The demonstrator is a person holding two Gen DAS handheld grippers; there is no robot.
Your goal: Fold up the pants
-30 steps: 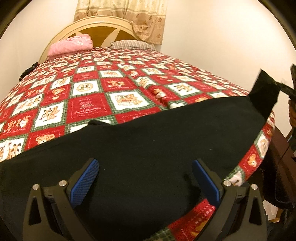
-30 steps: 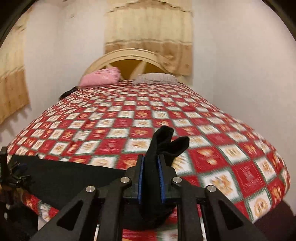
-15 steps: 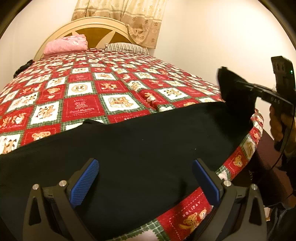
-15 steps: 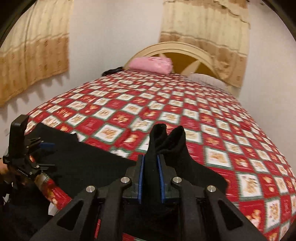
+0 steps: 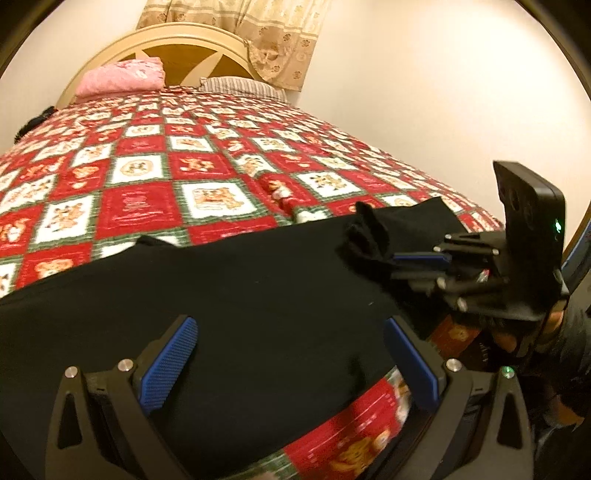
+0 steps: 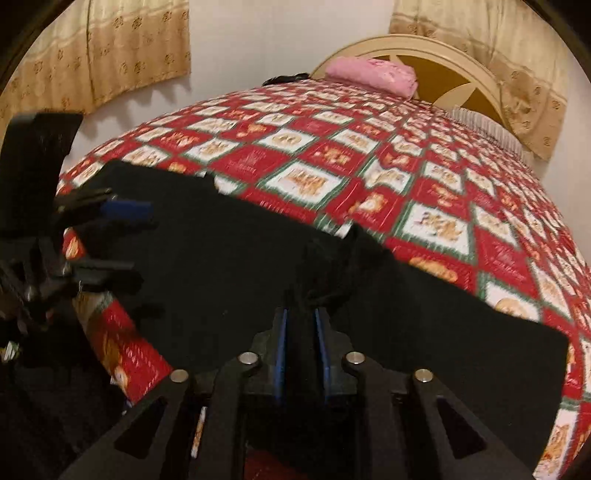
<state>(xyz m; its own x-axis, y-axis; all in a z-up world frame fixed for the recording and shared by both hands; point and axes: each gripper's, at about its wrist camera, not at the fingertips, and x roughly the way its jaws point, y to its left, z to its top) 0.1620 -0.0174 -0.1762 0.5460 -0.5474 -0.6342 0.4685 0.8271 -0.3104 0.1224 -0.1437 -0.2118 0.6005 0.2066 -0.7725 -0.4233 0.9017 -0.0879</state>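
Black pants (image 5: 258, 295) spread along near bed (image 5: 207, 162) edge. Right gripper (image 6: 300, 334) jaws just opening, bunched cloth between. Left gripper (image 5: 291, 360) wide, empty, over pants. Soft, limp; grab corners.

You have a bed covered by a red, white and green patchwork quilt (image 5: 192, 173) printed with teddy bears, running from the near edge to the far end of the room. At the far end you see a cream arched headboard (image 5: 173, 44), with a pink folded cloth (image 5: 122, 77) at its left and a striped pillow (image 5: 240, 85) to the right. Beige patterned curtains (image 5: 273, 33) hang behind the headboard, against a plain pale wall (image 5: 443, 92).
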